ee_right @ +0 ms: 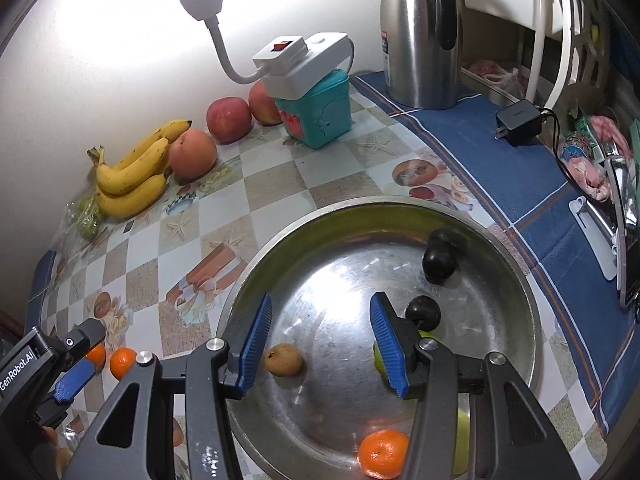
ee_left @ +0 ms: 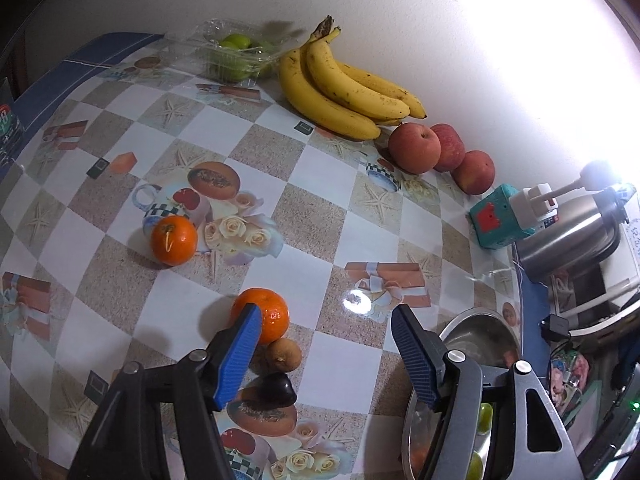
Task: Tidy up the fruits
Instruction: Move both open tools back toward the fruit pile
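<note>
- Left gripper (ee_left: 326, 330) hangs over the checked tablecloth (ee_left: 320, 208) with its jaws spread wide and nothing between the pads.
- An orange (ee_left: 262, 318) sits on the cloth right behind its left finger, partly hidden by it, not gripped.
- Just this side of that orange lie a small brown fruit (ee_left: 284, 355) and a dark plum (ee_left: 278, 390), close together.
- Another orange (ee_left: 174, 240) sits alone further off on the cloth.
- Right gripper (ee_right: 320, 334) hovers above the metal bowl (ee_right: 516, 280), jaws partly apart, holding nothing.
- In the bowl: a brown fruit (ee_right: 283, 359) just beside the left finger, two dark plums (ee_right: 440, 262), an orange (ee_right: 382, 458) near the front rim, and a green fruit (ee_right: 378, 356) mostly hidden behind the right finger.
- Along the wall: a bunch of bananas (ee_left: 344, 84), three apples (ee_left: 414, 148) in a row touching each other, and a clear plastic box (ee_left: 228, 56) of green fruit.
- Near the apples stands a teal box (ee_right: 320, 112) with a white power strip (ee_right: 300, 60) on top, a steel kettle (ee_right: 420, 32) further right.
</note>
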The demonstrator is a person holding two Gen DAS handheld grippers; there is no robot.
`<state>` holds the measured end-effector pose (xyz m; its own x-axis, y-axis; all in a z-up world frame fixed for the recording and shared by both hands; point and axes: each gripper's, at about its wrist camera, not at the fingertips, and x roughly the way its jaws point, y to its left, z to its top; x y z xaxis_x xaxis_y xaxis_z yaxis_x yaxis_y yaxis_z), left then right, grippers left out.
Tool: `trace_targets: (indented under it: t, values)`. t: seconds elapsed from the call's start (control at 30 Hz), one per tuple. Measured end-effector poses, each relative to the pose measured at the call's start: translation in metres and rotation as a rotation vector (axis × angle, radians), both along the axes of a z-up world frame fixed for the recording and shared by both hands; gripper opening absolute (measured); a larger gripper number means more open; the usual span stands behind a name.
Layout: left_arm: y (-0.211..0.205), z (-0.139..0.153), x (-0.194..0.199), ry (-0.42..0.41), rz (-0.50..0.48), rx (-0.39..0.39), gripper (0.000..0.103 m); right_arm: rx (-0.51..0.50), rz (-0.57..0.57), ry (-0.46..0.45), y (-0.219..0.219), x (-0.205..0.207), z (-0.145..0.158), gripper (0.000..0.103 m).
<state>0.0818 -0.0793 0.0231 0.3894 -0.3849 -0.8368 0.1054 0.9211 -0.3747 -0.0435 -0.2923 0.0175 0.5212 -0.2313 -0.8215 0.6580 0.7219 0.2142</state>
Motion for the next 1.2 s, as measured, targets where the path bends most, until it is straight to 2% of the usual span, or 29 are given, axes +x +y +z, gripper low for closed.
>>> trace_targets:
  t: [0.03, 0.07, 0.13, 0.2, 0.5, 0.67, 0.97, 1.2]
  values:
    - [0.0, 0.0, 0.0, 0.001, 0.0, 0.001, 0.077, 0.0, 0.0, 0.001, 0.0, 0.0, 0.0, 0.052]
    - [0.0, 0.0, 0.0, 0.002, 0.001, 0.004, 0.088, 0.0, 0.0, 0.001, 0.0, 0.001, -0.001, 0.054]
    - [0.0, -0.002, 0.0, 0.002, 0.005, 0.015, 0.103, 0.002, 0.001, -0.001, 0.0, 0.001, -0.001, 0.081]
    - [0.0, -0.004, 0.0, 0.006, 0.007, 0.024, 0.103, 0.002, 0.007, 0.0, 0.0, 0.001, -0.003, 0.087]
    - [0.002, -0.009, 0.001, 0.017, 0.022, 0.058, 0.103, 0.008, 0.026, 0.032, 0.002, 0.006, -0.01, 0.088]
    - [0.001, -0.012, 0.001, 0.024, 0.023, 0.104, 0.103, 0.012, 0.02, 0.037, 0.001, 0.005, -0.011, 0.101]
    - [-0.001, -0.016, 0.001, 0.036, 0.013, 0.155, 0.103, 0.027, 0.031, 0.05, 0.003, 0.007, -0.016, 0.101]
    - [-0.008, -0.019, -0.001, 0.048, -0.047, 0.23, 0.103, 0.063, 0.029, 0.056, 0.002, 0.006, -0.018, 0.101]
